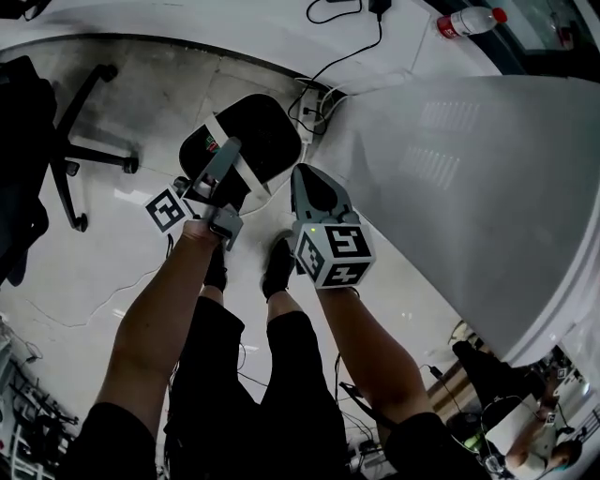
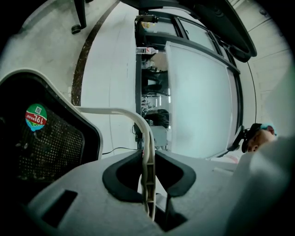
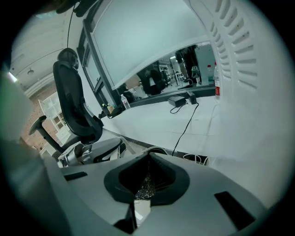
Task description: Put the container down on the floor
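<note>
The container is a black mesh bin with a white rim and a white bail handle. It is held in front of my feet, over the pale floor. My left gripper is shut on the thin handle, which runs upright between its pads. The mesh wall with a round green sticker fills the left of the left gripper view. My right gripper sits at the bin's right edge. Its jaws are closed on the rim, with mesh showing between them. Whether the bin touches the floor I cannot tell.
A black office chair stands on the floor to the left. A large white table rises on the right. Cables and a power strip lie just beyond the bin. A plastic bottle lies at the far top right.
</note>
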`<state>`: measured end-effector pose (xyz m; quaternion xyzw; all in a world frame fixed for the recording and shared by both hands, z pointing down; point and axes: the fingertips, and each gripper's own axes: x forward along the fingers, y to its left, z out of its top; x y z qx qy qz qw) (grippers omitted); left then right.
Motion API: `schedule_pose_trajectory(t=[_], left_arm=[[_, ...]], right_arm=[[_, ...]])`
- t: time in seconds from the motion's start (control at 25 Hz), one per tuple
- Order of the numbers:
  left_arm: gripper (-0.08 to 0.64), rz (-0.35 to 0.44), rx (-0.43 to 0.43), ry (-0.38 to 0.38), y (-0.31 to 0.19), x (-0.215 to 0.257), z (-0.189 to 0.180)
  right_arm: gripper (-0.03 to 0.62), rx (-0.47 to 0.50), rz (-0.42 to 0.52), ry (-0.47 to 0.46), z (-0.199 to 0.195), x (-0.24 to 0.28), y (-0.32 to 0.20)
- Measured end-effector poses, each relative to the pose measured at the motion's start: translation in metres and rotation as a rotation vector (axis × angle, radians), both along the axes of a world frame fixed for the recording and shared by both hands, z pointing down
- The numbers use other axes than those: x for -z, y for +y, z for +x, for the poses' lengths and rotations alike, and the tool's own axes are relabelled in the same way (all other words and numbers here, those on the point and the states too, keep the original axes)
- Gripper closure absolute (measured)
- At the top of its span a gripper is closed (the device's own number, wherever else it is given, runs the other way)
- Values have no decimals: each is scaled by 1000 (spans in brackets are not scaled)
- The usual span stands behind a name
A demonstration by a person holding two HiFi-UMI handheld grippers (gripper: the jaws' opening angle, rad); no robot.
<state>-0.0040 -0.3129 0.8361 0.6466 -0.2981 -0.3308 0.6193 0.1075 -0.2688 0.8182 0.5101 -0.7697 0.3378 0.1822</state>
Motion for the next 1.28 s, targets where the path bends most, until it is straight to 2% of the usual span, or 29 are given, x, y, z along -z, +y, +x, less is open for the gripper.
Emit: schedule_pose_trajectory(t=[0.36,0.56,0.8,1.0,1.12,1.28], left_arm=[[485,-36,89,27,-29,-45,-4],[486,-27,159,43,-40,-60,-17],[485,-35,220,55,-61,-91,7],[485,-40,297,100,-66,-97,7],[485,-42,306,121,-66,-97,7],[485,-47,324,113,-72,-95,10]], right_arm=[[583,0,-6,2,-2,-36,-15],[583,-13,-10,-4,3,-53,-11],[583,-1,-28,-25,18,-87,-12],[583,0,-27,-20,19,-92,-8],[583,-11,-32,-10,15,-93,-5],[583,-18,-26,-5,15,-91,-5]])
